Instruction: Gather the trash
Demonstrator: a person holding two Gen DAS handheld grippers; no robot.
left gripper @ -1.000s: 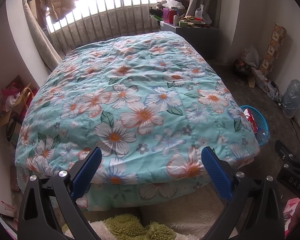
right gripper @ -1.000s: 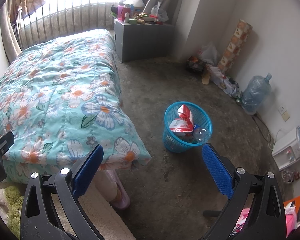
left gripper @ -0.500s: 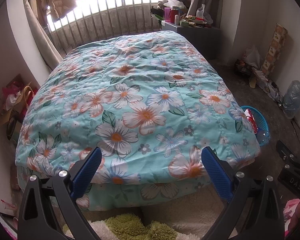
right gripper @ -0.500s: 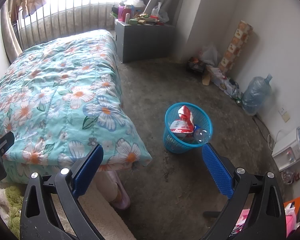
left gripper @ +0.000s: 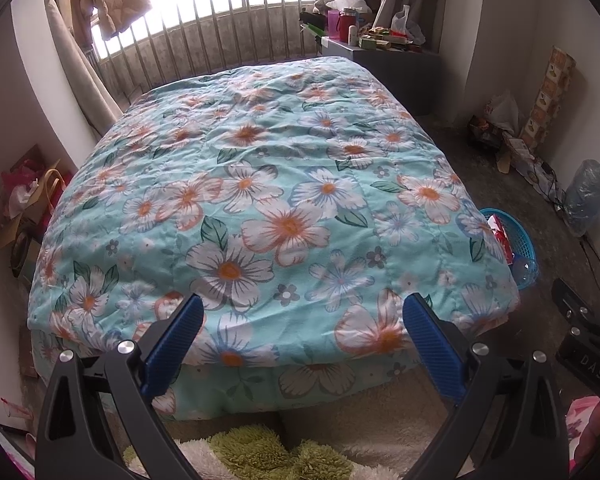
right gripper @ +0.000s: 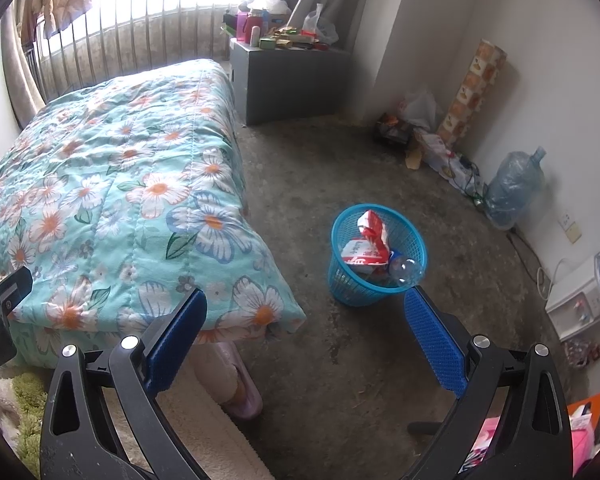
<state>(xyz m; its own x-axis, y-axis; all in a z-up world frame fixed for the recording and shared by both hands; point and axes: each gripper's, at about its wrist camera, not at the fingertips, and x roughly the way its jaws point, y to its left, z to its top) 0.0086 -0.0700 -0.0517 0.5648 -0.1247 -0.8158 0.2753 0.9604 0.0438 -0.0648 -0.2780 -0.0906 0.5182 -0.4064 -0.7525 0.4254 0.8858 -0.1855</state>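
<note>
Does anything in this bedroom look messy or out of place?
Mostly the far wall: a pile of bags and papers lies loose on the floor. The blue bin is heaped full, a clear bottle poking over its rim. A slipper sticks out from under the bed.

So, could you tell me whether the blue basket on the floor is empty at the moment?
No, the blue basket already holds a red and white wrapper and a clear plastic bottle.

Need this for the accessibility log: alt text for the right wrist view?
Open, empty right gripper looks over a concrete floor at a blue trash basket holding red-and-white wrappers and a clear plastic bottle. A bed with a floral quilt fills the left side.
</note>
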